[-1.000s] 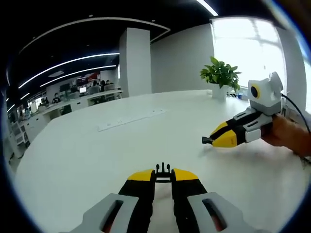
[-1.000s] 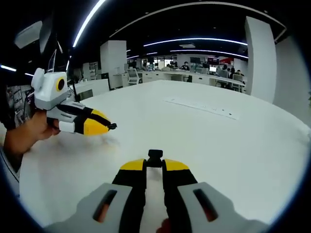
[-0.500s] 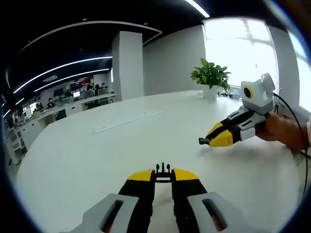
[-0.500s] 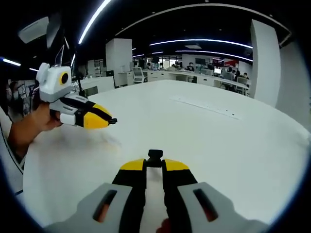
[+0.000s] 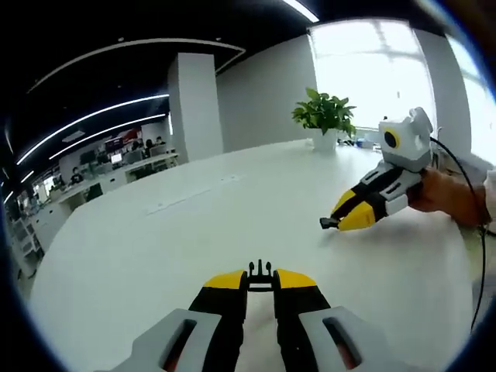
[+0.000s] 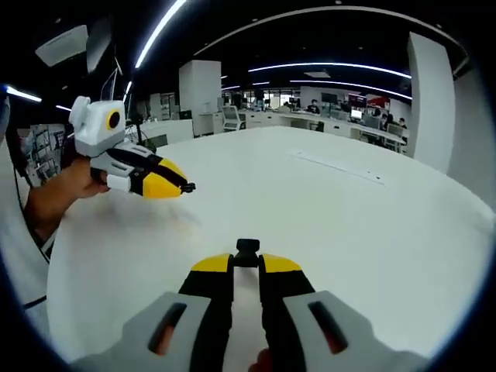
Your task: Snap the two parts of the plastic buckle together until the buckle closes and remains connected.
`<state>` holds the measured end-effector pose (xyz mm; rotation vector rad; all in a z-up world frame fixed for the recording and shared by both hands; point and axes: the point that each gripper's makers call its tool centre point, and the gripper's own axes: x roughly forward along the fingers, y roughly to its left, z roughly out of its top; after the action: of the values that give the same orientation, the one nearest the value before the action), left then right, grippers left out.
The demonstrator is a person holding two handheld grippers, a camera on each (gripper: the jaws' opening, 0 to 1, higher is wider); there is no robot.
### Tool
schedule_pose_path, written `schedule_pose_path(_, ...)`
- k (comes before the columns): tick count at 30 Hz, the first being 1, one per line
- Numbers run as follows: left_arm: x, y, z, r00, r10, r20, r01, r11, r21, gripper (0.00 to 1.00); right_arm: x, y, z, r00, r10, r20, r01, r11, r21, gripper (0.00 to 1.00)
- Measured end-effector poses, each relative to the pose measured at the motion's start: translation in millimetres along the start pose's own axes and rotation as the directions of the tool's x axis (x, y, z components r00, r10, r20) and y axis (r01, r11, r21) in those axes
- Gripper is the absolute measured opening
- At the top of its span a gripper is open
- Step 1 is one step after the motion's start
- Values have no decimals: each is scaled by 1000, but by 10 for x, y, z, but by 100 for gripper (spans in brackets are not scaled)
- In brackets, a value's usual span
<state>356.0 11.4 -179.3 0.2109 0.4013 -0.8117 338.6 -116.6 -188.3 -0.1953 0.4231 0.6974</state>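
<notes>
Gripping one buckle part (image 5: 260,273) each, left gripper (image 5: 260,280) and right gripper (image 6: 247,263) hover apart over the table (image 5: 155,248)

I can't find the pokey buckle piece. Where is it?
The pronged buckle piece sits pinched at the tips of the left gripper, low in the left gripper view, above the white table.

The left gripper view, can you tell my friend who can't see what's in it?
Yellow-tipped tongs at the bottom pinch a small black pronged buckle piece over a big white table. At the right, a hand holds a second pair of tongs, shut on a little black part and pointing left. A potted plant stands at the table's far edge by a bright window.
</notes>
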Motion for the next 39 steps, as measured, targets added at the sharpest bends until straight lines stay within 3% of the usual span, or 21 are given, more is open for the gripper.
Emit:
schedule_pose_path(9,-119,-74,2,999,-33,26,34,998,-45,12,-80,47,-144,1000,14,-8,-14,1000,1,13)
schedule_pose_path(15,-185,-108,-50,998,-45,31,46,999,-16,12,-104,76,-214,1000,8,-23,-8,1000,-15,13)
schedule_pose_path(24,-287,-61,-105,999,-41,31,42,999,-15,13,-126,154,-214,1000,20,-14,-20,1000,3,13)
schedule_pose_path(39,-451,-192,-170,993,-108,43,108,994,3,13,-263,289,-266,999,31,-23,-32,999,-29,13)
